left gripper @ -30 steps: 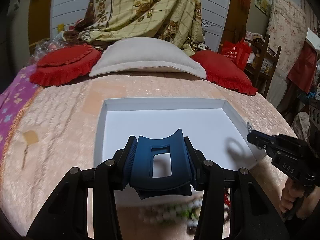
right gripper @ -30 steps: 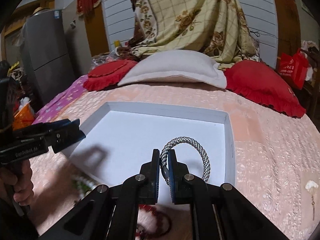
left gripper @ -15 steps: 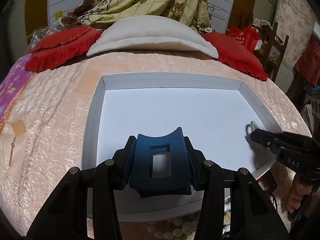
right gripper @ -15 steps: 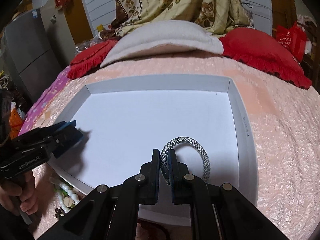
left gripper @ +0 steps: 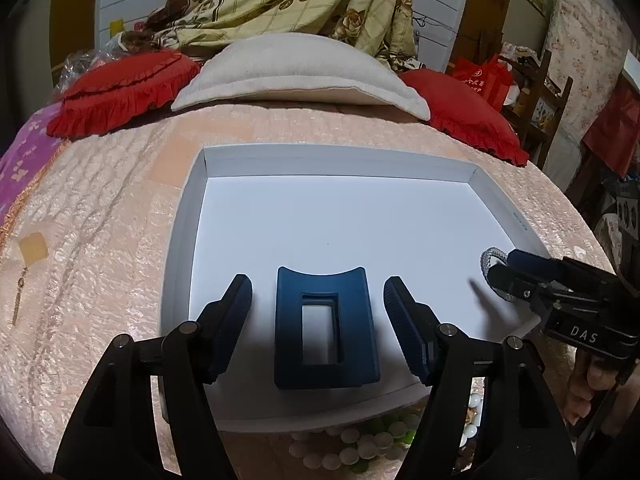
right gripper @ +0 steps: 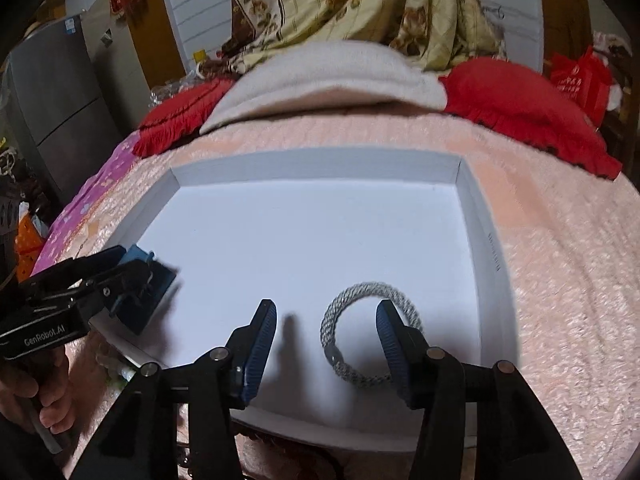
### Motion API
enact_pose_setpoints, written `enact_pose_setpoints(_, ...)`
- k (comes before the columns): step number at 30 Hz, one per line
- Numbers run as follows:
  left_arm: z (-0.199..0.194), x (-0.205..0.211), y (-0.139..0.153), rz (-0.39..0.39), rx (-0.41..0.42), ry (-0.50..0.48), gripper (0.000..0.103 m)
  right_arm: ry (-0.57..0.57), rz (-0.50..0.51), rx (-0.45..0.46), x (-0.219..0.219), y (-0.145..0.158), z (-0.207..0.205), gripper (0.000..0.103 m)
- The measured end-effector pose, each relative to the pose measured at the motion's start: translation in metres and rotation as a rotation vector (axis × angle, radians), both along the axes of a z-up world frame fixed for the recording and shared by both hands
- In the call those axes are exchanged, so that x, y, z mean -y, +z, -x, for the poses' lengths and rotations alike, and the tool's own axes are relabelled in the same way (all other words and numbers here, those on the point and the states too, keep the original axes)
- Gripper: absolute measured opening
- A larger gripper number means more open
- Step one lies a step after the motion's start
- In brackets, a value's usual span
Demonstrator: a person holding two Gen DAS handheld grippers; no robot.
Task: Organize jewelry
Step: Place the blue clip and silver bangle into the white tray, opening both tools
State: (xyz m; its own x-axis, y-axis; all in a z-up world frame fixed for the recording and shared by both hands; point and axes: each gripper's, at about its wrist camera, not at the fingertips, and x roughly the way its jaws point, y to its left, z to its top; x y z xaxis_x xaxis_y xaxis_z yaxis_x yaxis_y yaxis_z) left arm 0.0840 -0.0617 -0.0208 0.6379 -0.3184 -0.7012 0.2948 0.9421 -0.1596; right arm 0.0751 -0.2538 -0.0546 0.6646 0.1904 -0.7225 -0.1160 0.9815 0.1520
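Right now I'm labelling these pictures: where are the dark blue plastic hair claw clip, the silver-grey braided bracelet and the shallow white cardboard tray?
dark blue plastic hair claw clip [left gripper: 326, 368]: left wrist view, near band.
silver-grey braided bracelet [right gripper: 348, 294]: right wrist view, far arc.
shallow white cardboard tray [right gripper: 320, 168]: right wrist view, far wall.

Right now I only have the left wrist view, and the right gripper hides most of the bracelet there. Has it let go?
Observer: Yes. In the right wrist view the right gripper has its jaws apart, having just opened, and the bracelet lies flat on the tray floor.
Operator: Is the loop clear of both fingers?
Observer: The finger on the picture's left stands clear of it. The loop's right side runs behind the other finger, so I cannot tell whether they touch.
Operator: Where is the clasp?
Observer: The clasp sits on the loop's near-left part.
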Motion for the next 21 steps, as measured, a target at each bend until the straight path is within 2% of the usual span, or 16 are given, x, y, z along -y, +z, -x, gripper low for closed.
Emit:
enact_pose_setpoints(7, 0.01, -0.014, 0.016, 0.027, 0.044, 0.034, 0.068, -0.043, -0.014, 0.097, 0.007, 0.02, 0.015, 0.05)
enact_pose_setpoints(14, 0.04, -0.037, 0.027, 0.058, 0.051, 0.044, 0.068, -0.082, -0.022, 0.188, 0.018, 0.041, 0.055, 0.05)
enact_pose_setpoints(17, 0.059, -0.035, 0.025, 0.055, 0.04, -0.002, 0.068, -0.092, -0.008, 0.199, 0.026, 0.043, 0.079, 0.05)
enact_pose_setpoints(21, 0.081, -0.018, 0.02, 0.014, 0.028, -0.12, 0.068, -0.126, -0.021, 0.193, 0.04, 0.04, 0.11, 0.05)
